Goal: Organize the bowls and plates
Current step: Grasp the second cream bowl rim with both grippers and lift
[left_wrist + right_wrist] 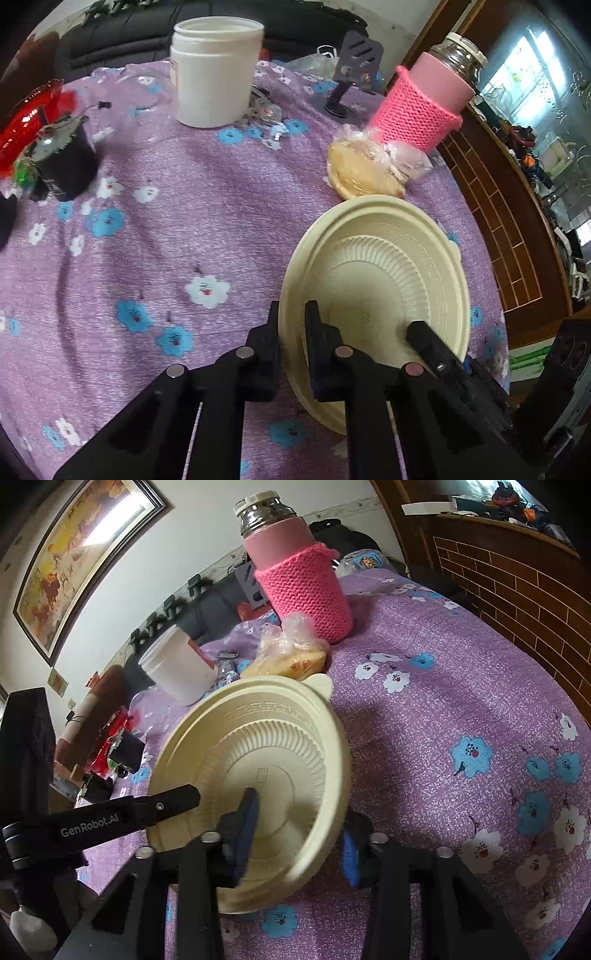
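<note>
Two grippers pinching nested disposable dishes on a floral cloth.

The left gripper clamps the plate rim; the right gripper clamps the wall of the bowl sitting on it. Both dishes look light, thin and flexible, so hold rims gently to avoid buckling.

Both pictures are bright, lit by soft daylight. In the left wrist view, a window at the upper right is blown out to white. In the right wrist view, glare washes across a framed painting on the wall. Soft shadows fall on the purple tablecloth. Strong fisheye bending curves straight lines, and the corners fade to black. The nearest parts look slightly soft.
</note>
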The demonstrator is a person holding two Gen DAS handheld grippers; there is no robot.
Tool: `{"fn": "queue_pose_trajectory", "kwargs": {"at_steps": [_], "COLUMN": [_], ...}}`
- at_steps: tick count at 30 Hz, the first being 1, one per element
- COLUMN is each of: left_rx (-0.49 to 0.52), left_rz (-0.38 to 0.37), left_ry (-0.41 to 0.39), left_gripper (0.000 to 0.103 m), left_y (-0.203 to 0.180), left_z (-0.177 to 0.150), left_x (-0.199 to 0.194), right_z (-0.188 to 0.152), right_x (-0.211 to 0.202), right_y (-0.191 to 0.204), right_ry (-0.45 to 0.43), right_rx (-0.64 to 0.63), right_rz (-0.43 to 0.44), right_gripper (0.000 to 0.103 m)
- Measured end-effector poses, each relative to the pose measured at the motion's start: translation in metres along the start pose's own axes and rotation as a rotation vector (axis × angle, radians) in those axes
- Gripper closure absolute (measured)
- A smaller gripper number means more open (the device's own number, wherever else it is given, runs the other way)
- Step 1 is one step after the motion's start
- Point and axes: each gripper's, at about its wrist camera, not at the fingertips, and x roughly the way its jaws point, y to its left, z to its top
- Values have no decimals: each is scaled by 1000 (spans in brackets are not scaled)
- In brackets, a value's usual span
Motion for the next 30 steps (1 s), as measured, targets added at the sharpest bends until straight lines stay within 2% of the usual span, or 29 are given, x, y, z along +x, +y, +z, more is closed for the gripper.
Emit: {"fn": "queue_pose_trajectory", "kwargs": {"at_steps": [3, 8, 13, 17, 25, 30], "left_rx": [-1, 24, -35, -74, -156, -241], "left_rz": [-1, 45, 25, 45, 92, 60], "left_ry": [-11, -59, -83, -121, -165, -210], "left_gripper": [92, 92, 91, 91, 91, 91], "left_y": [5, 10, 34, 57, 110, 144], "left_z": [-3, -16, -35, -54, -96, -127], "left_x": [-10, -36, -64, -89, -134, -168], "right_z": [0, -4, -12, -23, -67, -92], "right_x": [-2, -5, -13, -17, -13, -24], "right_y": [1, 17, 37, 64, 127, 163], "right_ry": [-6, -12, -6, -1, 71, 95], "right_rx": [11, -31, -69, -135, -286, -360], "right_rz": [20, 46, 108, 137, 213, 245], "right_gripper": [82, 85, 85, 85, 84, 83]}}
